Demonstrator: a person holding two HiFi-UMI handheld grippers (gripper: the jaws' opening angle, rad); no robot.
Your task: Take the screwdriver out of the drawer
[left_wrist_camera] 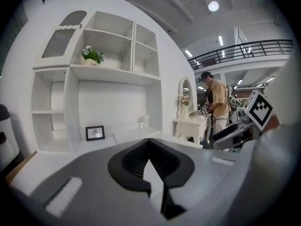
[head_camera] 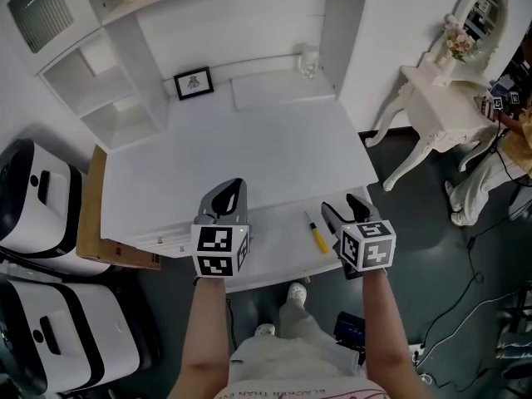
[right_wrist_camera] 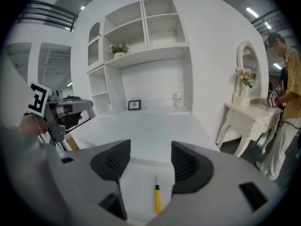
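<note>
Screwdriver point(head_camera: 317, 234), slim, with yellow plastic handle and thin metal shaft, lying flat on the floor of the open white drawer point(head_camera: 278, 260) at lower centre of the head view, toward its right side. Right gripper point(head_camera: 342, 206), grey with black ribbed pads, hovering just right of it, jaws wide apart, nothing between the pads. In the right gripper view, yellow handle point(right_wrist_camera: 158, 199) sitting at bottom centre, lined up with the gap. Left gripper point(head_camera: 233, 188) left of centre, well apart from the screwdriver, jaws together, tips meeting, nothing held.

Reaching step, by the look of it, with no contact yet. To do it well:
- Keep the handle centred in the gap.
- Tip the jaws lower so the pads straddle the handle across its width, not along its length.
- Go for the thick yellow part, since the thin shaft seems likely to slip.
- Ease down to the drawer floor gently, then close.
- Hold the left gripper clear of the path.
</note>
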